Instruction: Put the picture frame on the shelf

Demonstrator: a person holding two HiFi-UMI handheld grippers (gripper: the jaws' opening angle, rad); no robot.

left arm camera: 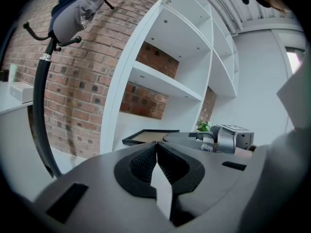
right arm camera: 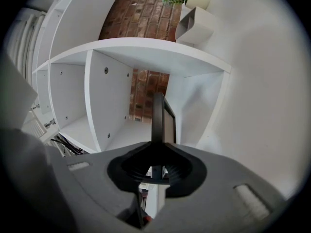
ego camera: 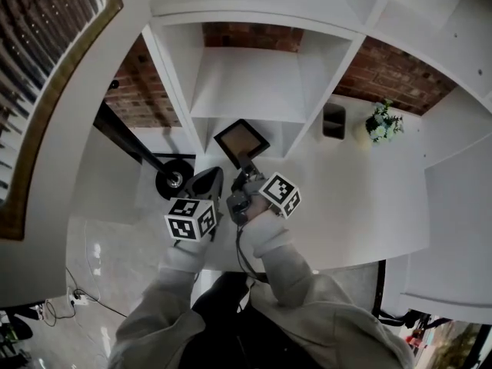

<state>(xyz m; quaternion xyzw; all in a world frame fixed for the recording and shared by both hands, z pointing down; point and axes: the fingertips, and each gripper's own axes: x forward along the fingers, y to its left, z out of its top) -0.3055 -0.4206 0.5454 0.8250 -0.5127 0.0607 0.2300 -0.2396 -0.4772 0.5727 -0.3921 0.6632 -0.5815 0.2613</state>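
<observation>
While the right gripper [right arm camera: 155,158] has its jaws pinched narrow on one edge of the picture frame [ego camera: 241,141], the frame sits right at the mouth of the lower middle compartment of the white shelf unit [ego camera: 319,68], not clearly inside it. Black border, tan face turned up at the head camera. Cannot tell if it touches the board under it. In the right gripper view the frame is edge-on, a thin dark strip running up from the jaws toward the open compartment, with brick at the back of it. The left gripper [left arm camera: 156,147] has its jaws together with nothing between them. In the head view it is just left of the right gripper, near the frame's near-left corner, with no contact seen. In the left gripper view the frame shows nearly level ahead, with the right gripper's body behind it to the right. Each gripper carries a marker cube [ego camera: 191,217], and grey sleeves [ego camera: 292,271] come up from the bottom of the head view. A small green plant [ego camera: 383,121] stands on the white top to the right, with a dark rectangular object [ego camera: 334,120] just beside it; both are well apart from the frame. A black coat stand [ego camera: 175,177] is left of the shelf unit, against the brick wall [ego camera: 146,91], with a grey garment [left arm camera: 77,13] hung on its top hooks.
</observation>
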